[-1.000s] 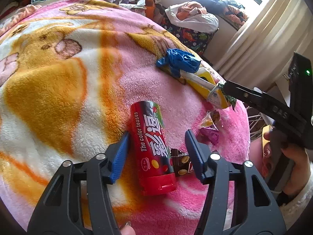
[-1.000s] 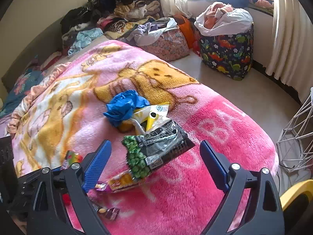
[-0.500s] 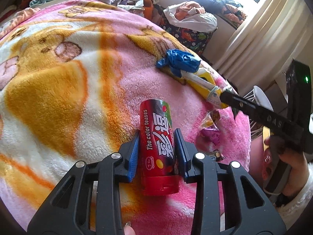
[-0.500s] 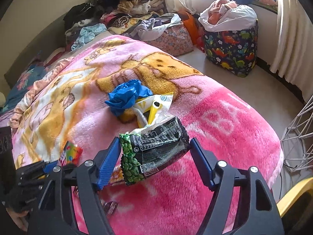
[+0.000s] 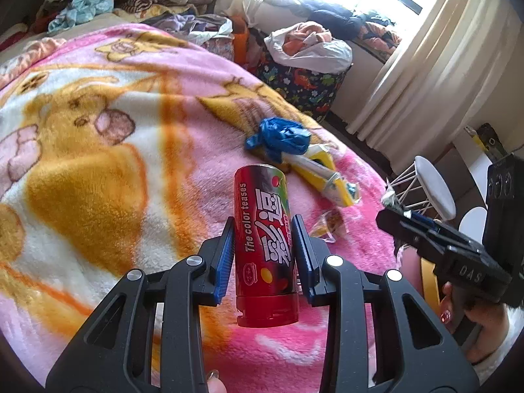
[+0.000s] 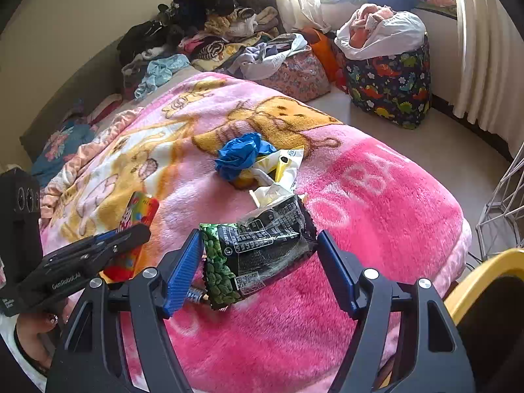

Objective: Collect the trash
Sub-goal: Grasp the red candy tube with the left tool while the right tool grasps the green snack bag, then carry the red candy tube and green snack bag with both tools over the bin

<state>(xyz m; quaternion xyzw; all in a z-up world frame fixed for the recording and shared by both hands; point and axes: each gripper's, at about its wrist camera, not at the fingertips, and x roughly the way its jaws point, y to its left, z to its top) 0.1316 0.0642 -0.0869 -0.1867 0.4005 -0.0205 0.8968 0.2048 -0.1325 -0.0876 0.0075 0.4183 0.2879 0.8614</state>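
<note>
My left gripper (image 5: 263, 229) is shut on a red candy tube (image 5: 260, 196) and holds it upright, lifted off the pink cartoon blanket (image 5: 98, 163). My right gripper (image 6: 259, 237) is shut on a crumpled green-and-black snack wrapper (image 6: 262, 252), held above the blanket. A crumpled blue bag (image 6: 240, 155) and a yellow-white wrapper (image 6: 281, 167) lie on the bed beyond it. Small candy wrappers (image 5: 330, 226) lie right of the tube. The right wrist view also shows the left gripper (image 6: 131, 232) with the tube (image 6: 137, 209).
A dinosaur-print basket (image 6: 389, 88) stuffed with clothes in a white bag stands on the floor by the curtain (image 6: 484, 49). Piles of clothes (image 6: 209, 32) lie past the bed's far end. A white wire-legged stool (image 5: 432, 186) stands at the bed's right.
Both grippers stood open around their items a second ago. The left jaws have closed on the red tube and raised it. The right jaws have closed on the snack wrapper and lifted it.
</note>
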